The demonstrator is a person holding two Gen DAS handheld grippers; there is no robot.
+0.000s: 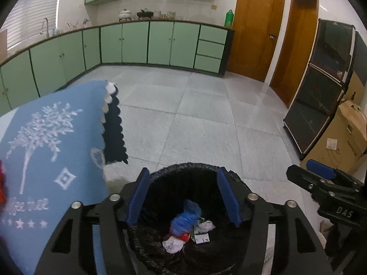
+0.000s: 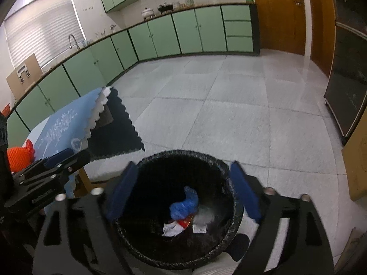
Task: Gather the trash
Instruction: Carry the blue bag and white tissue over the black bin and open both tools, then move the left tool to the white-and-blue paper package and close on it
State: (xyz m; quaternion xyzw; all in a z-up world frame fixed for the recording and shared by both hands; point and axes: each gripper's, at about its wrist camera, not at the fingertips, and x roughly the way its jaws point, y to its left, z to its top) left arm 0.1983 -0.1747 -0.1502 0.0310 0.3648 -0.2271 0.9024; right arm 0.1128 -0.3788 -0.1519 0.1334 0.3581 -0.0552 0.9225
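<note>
Both grippers hang over a black-lined trash bin (image 1: 190,167), fingers spread apart and holding nothing. Between the blue pads of the left gripper (image 1: 183,197) the bin's bottom shows a crumpled blue bag (image 1: 185,217), white paper scraps (image 1: 172,245) and a small red wrapper (image 1: 184,236), possibly a snack packet. The right gripper (image 2: 183,194) frames the same heap. To the left, a blue tablecloth (image 1: 45,149) with a white tree pattern drapes over a table edge.
</note>
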